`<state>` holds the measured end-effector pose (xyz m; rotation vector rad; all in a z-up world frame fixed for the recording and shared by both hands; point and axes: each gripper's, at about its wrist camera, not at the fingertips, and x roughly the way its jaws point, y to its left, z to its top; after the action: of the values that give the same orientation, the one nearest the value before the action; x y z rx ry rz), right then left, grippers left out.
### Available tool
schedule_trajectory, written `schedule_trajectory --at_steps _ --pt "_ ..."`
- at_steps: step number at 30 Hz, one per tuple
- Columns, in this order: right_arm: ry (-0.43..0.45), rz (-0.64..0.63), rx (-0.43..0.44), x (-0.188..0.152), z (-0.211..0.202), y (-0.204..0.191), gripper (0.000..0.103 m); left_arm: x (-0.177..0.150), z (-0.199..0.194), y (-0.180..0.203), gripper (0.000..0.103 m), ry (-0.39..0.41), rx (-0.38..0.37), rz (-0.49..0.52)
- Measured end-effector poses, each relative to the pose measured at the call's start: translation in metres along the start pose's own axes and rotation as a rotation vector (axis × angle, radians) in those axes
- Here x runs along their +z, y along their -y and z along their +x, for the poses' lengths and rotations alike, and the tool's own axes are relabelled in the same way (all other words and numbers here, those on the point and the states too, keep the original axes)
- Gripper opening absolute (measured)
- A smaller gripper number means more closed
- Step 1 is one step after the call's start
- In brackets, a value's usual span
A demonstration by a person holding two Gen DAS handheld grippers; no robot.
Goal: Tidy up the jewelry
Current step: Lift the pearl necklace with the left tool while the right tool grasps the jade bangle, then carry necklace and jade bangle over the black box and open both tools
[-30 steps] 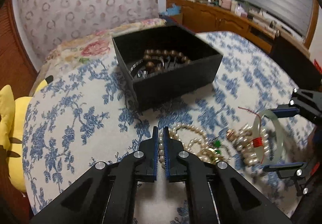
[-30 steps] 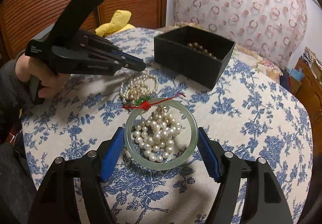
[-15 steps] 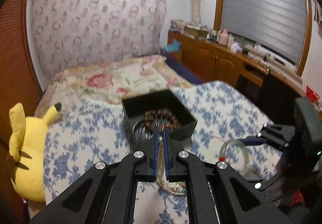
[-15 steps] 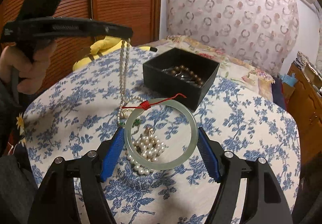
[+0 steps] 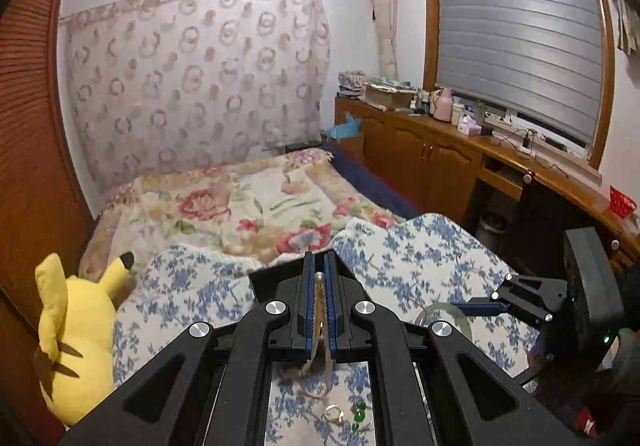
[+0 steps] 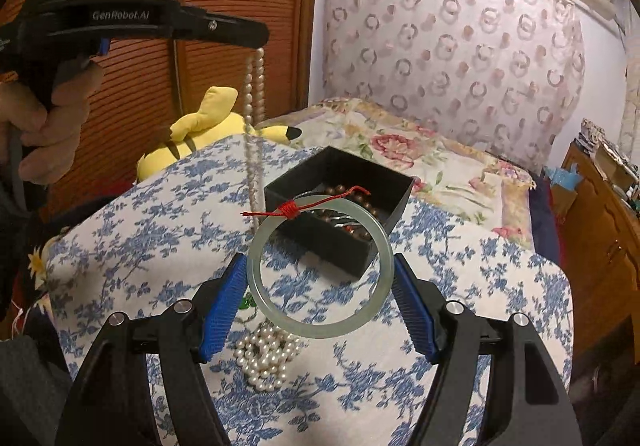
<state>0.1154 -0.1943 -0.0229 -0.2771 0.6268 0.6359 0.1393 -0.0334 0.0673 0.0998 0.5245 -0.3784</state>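
My left gripper [image 5: 319, 274] is shut on a pearl necklace [image 6: 253, 117] and holds it high, so the strand hangs down to the left of the black jewelry box [image 6: 340, 242]. My right gripper [image 6: 319, 286] is shut on a pale green jade bangle [image 6: 320, 326] with a red cord knot [image 6: 289, 209], held above the table in front of the box. The box holds brown wooden beads [image 6: 340, 189]. A pile of pearls [image 6: 266, 356] lies on the table under the bangle.
The table has a blue floral cloth [image 6: 140, 246]. A yellow plush toy [image 5: 76, 334] sits at its left edge. A bed with a flowered blanket [image 5: 240, 205] lies behind. A wooden cabinet [image 5: 440, 157] runs along the right wall.
My left gripper has lifted the pearl necklace off the table and risen well above the box. My right gripper has lifted the bangle off the pearl pile.
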Motion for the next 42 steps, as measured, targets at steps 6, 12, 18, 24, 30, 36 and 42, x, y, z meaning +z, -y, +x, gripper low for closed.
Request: schedule_trajectory --at_steps 6,12,18,24,30,36,42 --pt "0.013 0.007 -0.013 0.014 0.003 0.009 0.074 0.024 0.007 -0.003 0.004 0.018 0.025 0.000" --pt "0.026 0.018 -0.032 0.026 0.008 0.021 0.074 0.052 0.013 -0.003 0.004 0.037 0.047 -0.002" --pt "0.037 0.030 -0.050 0.042 0.019 0.036 0.074 0.072 0.025 -0.006 0.004 0.044 0.070 -0.006" --pt "0.027 0.048 -0.062 0.053 0.038 0.050 0.074 0.079 0.042 -0.013 0.004 0.029 0.089 -0.010" --pt "0.007 0.064 -0.065 0.055 0.062 0.061 0.074 0.057 0.076 -0.026 0.005 -0.043 0.125 -0.034" --pt "-0.022 0.094 -0.042 0.053 0.091 0.070 0.074 0.018 0.099 -0.048 0.030 -0.120 0.139 -0.085" --pt "-0.028 0.092 -0.025 0.059 0.113 0.066 0.074 -0.013 0.096 -0.059 0.053 -0.146 0.167 -0.080"
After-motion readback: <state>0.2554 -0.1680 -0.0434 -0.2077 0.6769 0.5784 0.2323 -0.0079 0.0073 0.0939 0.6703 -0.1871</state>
